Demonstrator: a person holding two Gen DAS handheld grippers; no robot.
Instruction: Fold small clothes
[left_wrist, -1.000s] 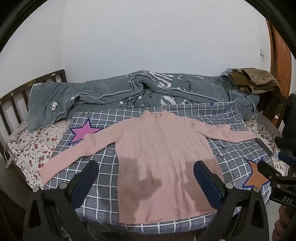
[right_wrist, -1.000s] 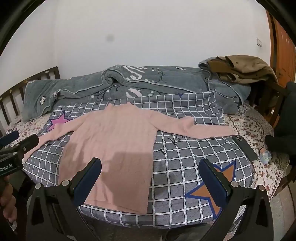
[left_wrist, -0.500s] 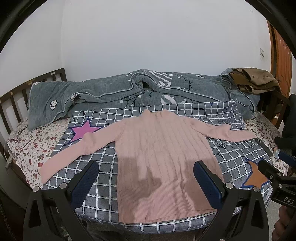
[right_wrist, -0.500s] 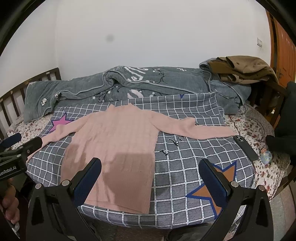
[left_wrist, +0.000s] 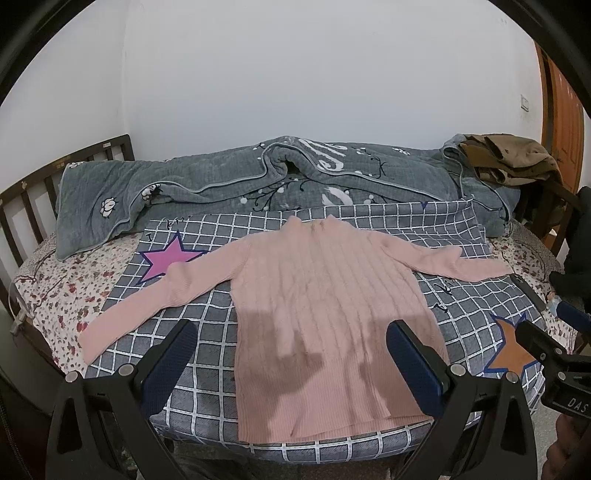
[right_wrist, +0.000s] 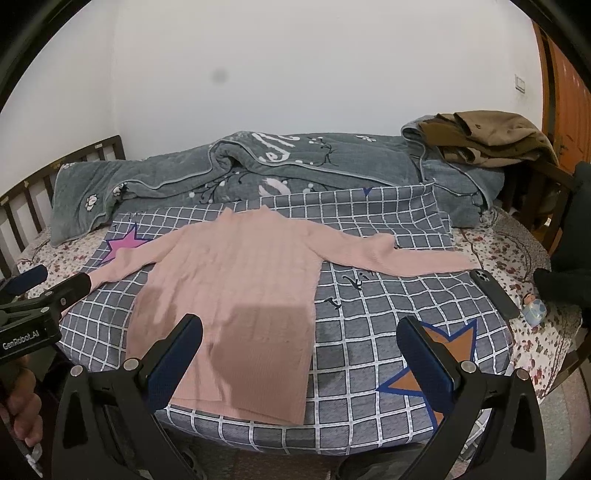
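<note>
A small pink ribbed sweater (left_wrist: 325, 310) lies flat on a grey checked cloth (left_wrist: 207, 317) on the bed, sleeves spread left and right, hem toward me. It also shows in the right wrist view (right_wrist: 240, 291). My left gripper (left_wrist: 291, 354) is open and empty, held above the hem. My right gripper (right_wrist: 303, 350) is open and empty, over the sweater's right hem side and the checked cloth (right_wrist: 388, 314). Each gripper shows at the edge of the other's view.
A grey quilt (left_wrist: 258, 184) lies bunched along the back against the white wall. Brown clothes (left_wrist: 509, 158) are piled at the back right. A dark phone (right_wrist: 495, 293) and a small object (right_wrist: 533, 308) lie on the floral sheet at right. A wooden bed rail (left_wrist: 22, 206) stands at left.
Both grippers have drifted slightly; the view shifted a little. The sweater has not moved and both grippers stay open.
</note>
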